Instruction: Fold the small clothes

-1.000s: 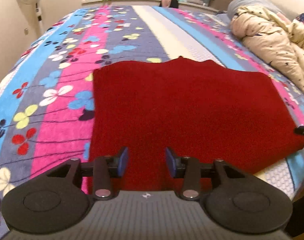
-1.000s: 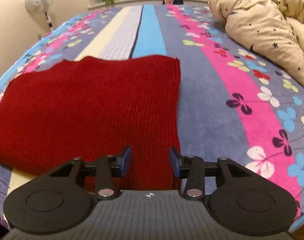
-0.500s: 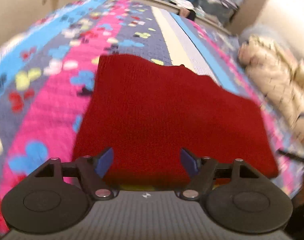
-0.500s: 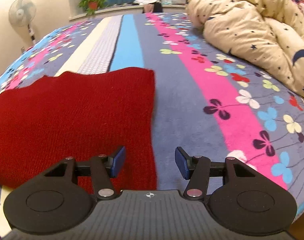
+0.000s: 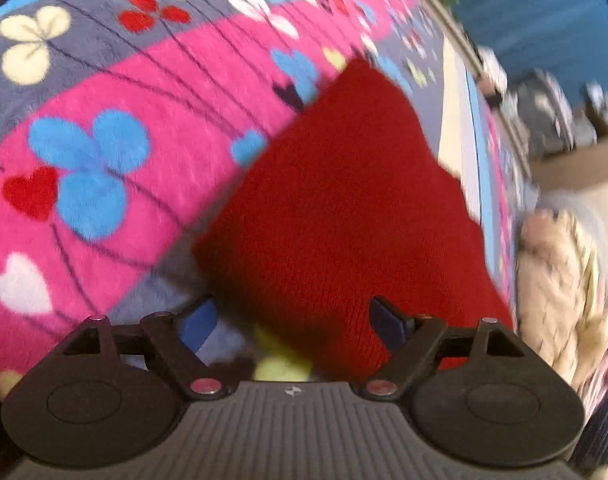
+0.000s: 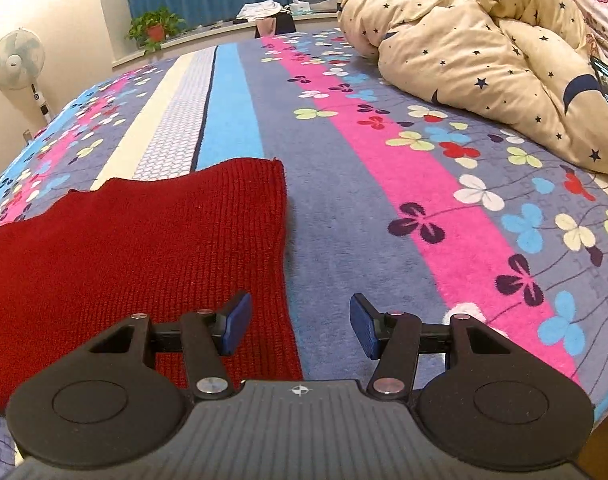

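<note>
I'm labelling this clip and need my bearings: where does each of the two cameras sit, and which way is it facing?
Left wrist: on the left gripper, rolled sideways and tipped down over the near left corner of the red knit garment; its open blue pads show, jaws just opened wider.
Right wrist: on the right gripper, looking down the bed at the garment's right edge; open jaws straddle that edge.
Shared: the garment, floral bedspread, star-print duvet.

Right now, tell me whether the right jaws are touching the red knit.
Cannot tell: the right wrist view shows the right gripper open over the red knit's edge, height unclear.
</note>
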Available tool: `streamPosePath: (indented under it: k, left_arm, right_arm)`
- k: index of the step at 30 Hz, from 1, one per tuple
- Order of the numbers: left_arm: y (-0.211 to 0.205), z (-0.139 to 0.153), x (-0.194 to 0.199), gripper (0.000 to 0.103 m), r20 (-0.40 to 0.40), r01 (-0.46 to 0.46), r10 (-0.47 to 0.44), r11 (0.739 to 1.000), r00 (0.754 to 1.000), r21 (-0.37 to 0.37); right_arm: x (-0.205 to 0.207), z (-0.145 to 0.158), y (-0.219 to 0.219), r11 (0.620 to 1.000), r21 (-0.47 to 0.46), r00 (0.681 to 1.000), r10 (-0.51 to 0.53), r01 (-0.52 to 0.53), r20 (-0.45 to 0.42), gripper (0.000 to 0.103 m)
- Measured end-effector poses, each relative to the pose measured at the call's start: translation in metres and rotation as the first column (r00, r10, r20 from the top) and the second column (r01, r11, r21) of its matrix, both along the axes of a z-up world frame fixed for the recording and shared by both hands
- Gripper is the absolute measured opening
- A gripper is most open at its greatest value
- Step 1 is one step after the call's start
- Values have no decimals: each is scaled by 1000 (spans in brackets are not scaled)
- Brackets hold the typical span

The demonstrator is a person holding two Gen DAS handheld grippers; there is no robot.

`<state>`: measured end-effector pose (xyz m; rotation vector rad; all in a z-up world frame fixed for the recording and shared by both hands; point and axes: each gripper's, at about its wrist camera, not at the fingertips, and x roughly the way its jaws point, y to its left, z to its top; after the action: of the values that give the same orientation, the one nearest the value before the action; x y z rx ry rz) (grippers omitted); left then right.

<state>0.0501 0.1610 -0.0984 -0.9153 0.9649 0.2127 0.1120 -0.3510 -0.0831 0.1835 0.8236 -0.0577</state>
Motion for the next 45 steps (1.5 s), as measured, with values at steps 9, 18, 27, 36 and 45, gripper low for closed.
streamPosePath:
  k: [9,18,27,36,45]
  left_arm:
    - [-6,-6,11,80,26,-27,26,997,999,68]
    - [-7,10,4,21,81,-27,12,981,997,191]
    - [-96,89,21,16,201,138,-294,820,934,556]
    - [-305,114,23,15,231,345,-790,484,568,804]
    - [-420,9,20,49,-41,665,-952,181,303,724]
  right_arm:
    - [2,0,-10,999,20,999,-45,45,-7,56]
    - [-1,6,-19,997,25,997,-74,74,6,56]
    - [-4,17,-34,990,50,990,-133,131,43,56]
    - [-14,31,-61,962,49,949,-273,268,157,56]
    - [-19,26,-86,925,84,908,-380,371,178,56]
